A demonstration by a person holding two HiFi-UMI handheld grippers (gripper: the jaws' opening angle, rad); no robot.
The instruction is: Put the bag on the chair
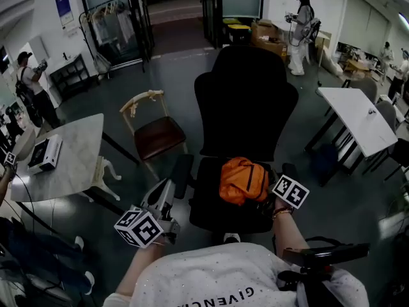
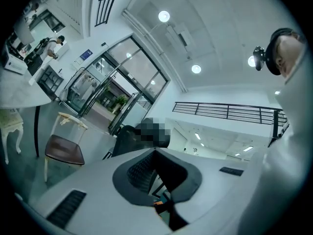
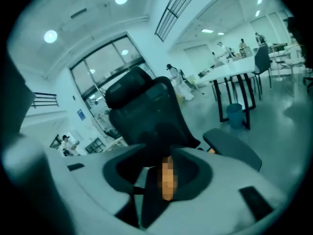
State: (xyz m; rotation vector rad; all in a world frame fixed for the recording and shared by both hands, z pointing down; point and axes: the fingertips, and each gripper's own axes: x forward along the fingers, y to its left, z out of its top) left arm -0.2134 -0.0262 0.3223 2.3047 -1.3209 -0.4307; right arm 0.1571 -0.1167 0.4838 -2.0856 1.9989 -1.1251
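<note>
I see the bag (image 1: 243, 181) on the chair (image 1: 246, 107) seat; left claw (image 2: 164, 202) and right claw (image 3: 155, 180) both narrow, empty.

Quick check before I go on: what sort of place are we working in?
Probably a large open office or lab hall. A black office chair stands on a bare floor among a white work table and a clothes rack, and a person in white stands further back.
</note>
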